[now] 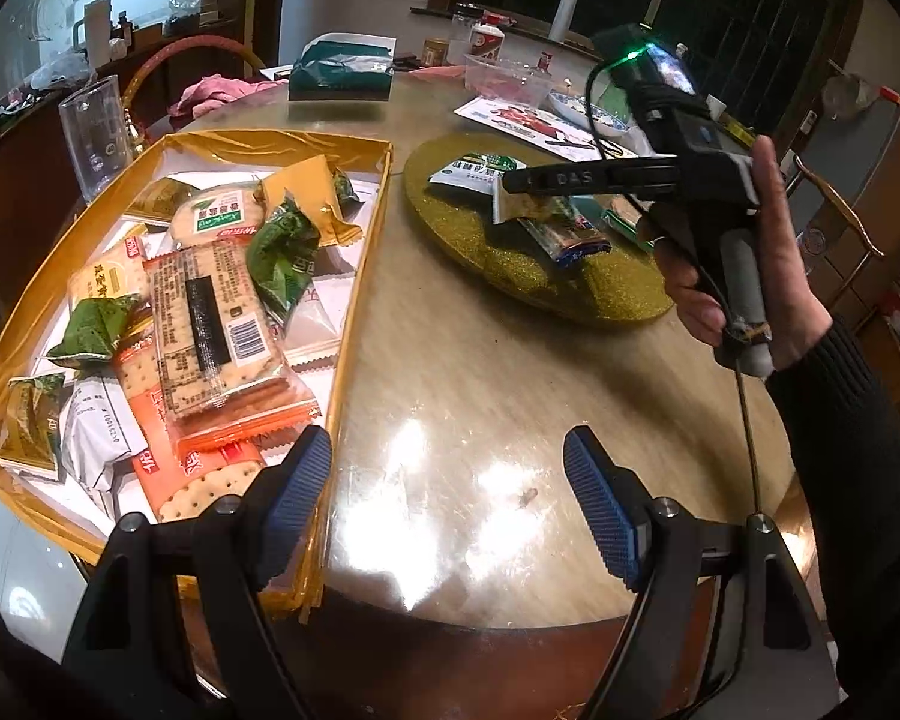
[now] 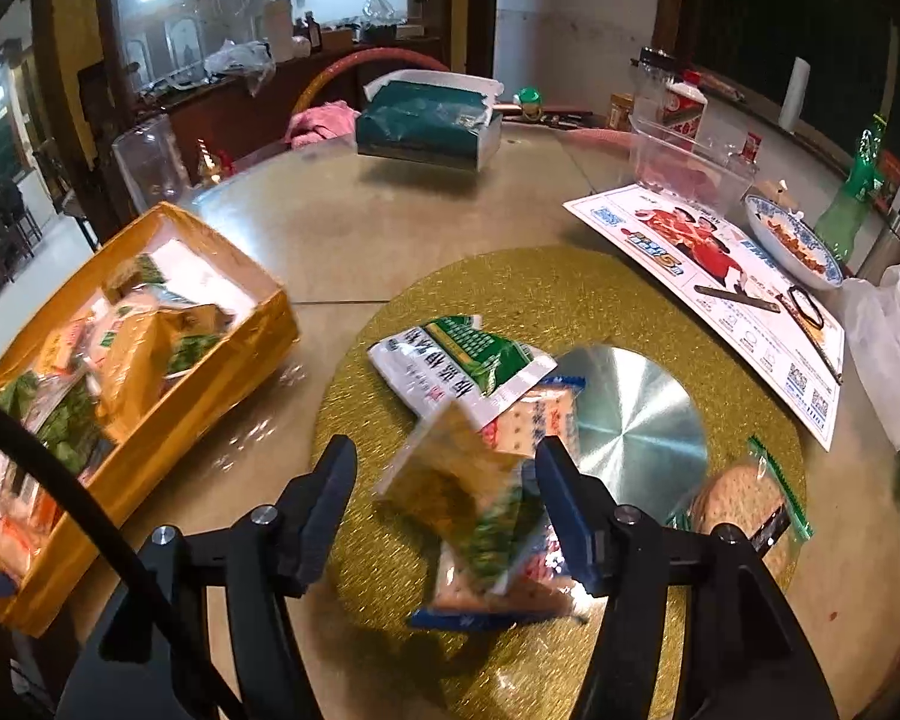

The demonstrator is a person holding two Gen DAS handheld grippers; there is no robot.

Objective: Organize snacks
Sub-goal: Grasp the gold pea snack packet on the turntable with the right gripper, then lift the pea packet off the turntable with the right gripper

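A gold box (image 1: 360,300) at the left holds several snack packets, among them a long cracker pack (image 1: 216,324). My left gripper (image 1: 450,498) is open over bare table beside the box's right wall, with nothing between its fingers. A hand holds my right gripper (image 2: 447,498) above the round gold mat (image 2: 570,276), and the left wrist view shows that gripper (image 1: 516,183) from the side. A blurred green-and-gold packet (image 2: 456,486) sits between its jaws, against the right finger and apart from the left one. Under it lie cracker packs (image 2: 540,420), a white-and-green packet (image 2: 450,360) and a round biscuit pack (image 2: 744,504).
The gold box (image 2: 168,438) stands left of the mat. A printed leaflet (image 2: 720,276), a blue-patterned bowl (image 2: 792,240), a clear tub (image 2: 690,162) and a green bottle (image 2: 852,198) crowd the right. A teal-topped box (image 2: 426,120) sits at the back, a clear cup (image 1: 96,132) behind the gold box.
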